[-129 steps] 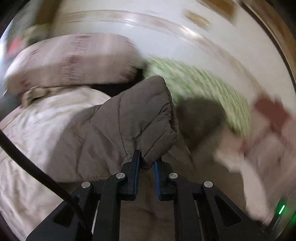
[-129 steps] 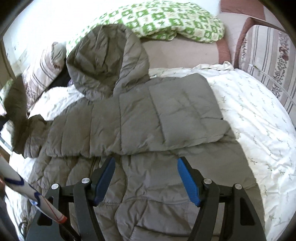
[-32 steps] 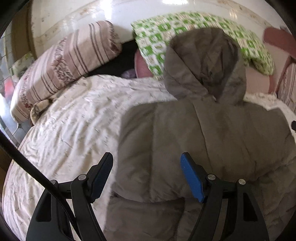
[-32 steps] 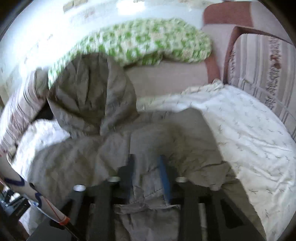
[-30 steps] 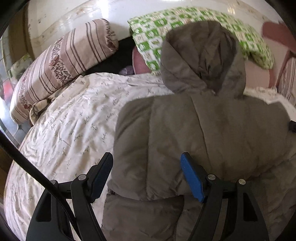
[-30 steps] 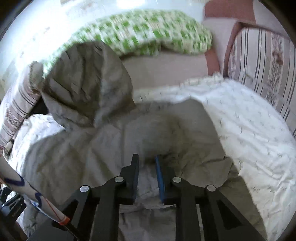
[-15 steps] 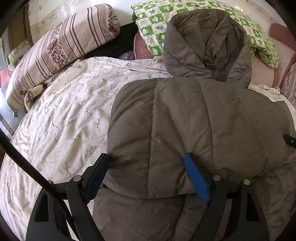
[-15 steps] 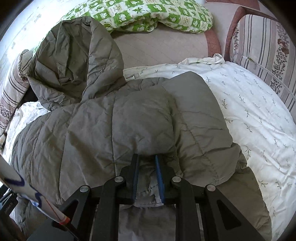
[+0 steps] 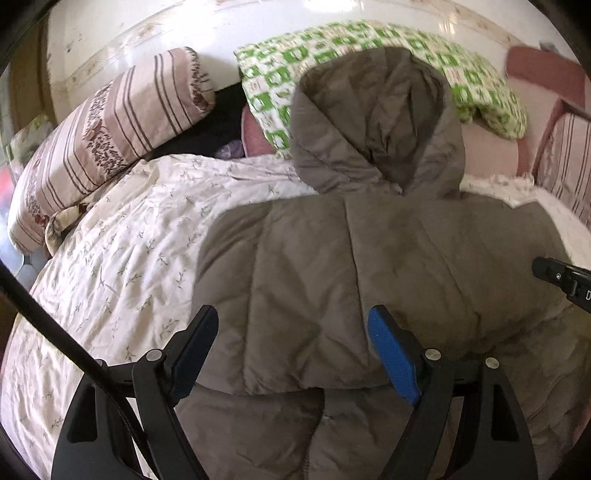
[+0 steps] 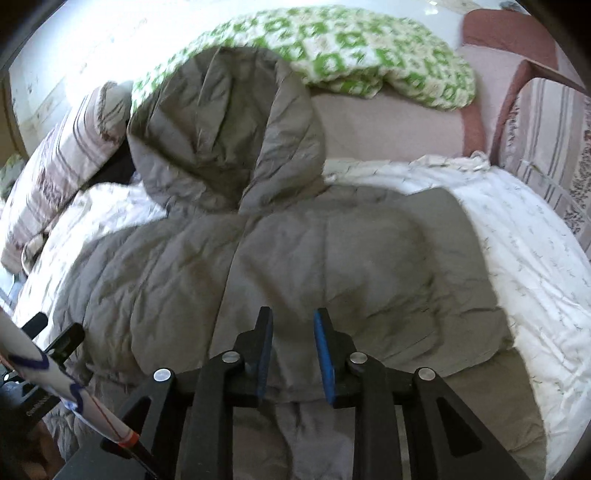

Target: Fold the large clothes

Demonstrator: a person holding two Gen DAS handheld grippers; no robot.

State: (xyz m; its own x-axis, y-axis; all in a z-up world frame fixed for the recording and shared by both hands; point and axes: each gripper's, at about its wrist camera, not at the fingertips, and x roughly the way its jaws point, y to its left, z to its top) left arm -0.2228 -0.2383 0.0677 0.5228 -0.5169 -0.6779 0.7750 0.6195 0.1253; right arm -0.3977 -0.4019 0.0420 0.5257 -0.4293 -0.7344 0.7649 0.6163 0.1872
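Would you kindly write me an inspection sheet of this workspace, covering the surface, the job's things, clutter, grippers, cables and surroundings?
Surface: bed with a white leaf-print sheet, rumpled.
Job's things: grey hooded puffer jacket lying flat, both sleeves folded across the body, hood spread toward the pillows.
Clutter: green-and-white checked pillow and striped pillow at the head of the bed; dark items between them, too unclear to name.
Grippers: left gripper wide open over the jacket's left part; right gripper partly open over the folded sleeves, gripping nothing.
Cables: black cable crossing the left wrist view.
Surroundings: pale wall; striped upholstered seat at right.
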